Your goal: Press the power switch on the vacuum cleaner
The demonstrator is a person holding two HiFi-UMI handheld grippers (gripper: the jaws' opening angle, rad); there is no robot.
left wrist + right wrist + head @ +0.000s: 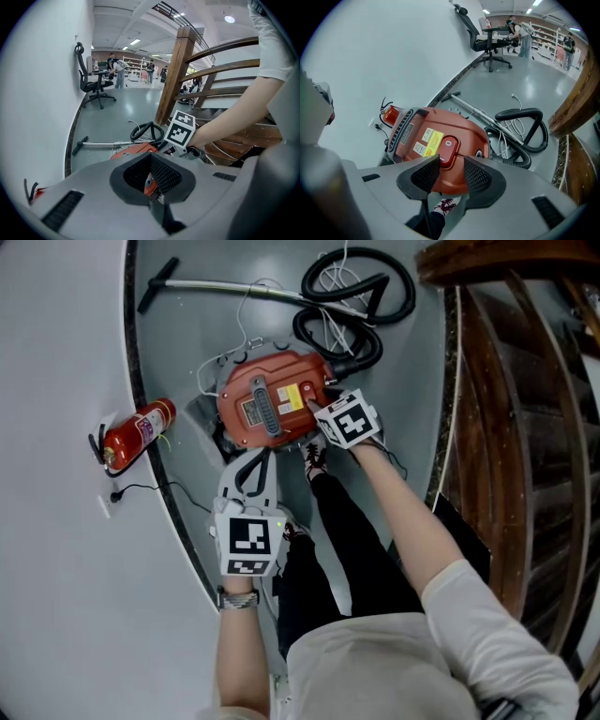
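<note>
We are at the pressing step. The vacuum cleaner (267, 409) lies on the floor (197, 334), close to the floor's curved edge along the wall. Its red power switch (449, 149) shows just beyond the parted jaws of the right hand-held gripper (451, 174), which grips nothing. We judge the switch not yet pushed home. Next, a jaw tip should come down squarely on the rocker. The right forearm reaches forward, with its gripper pointing steeply down over the housing. The left hand-held gripper (253, 465) hangs nearer us, jaws together and empty, angled down toward the vacuum's near end.
</note>
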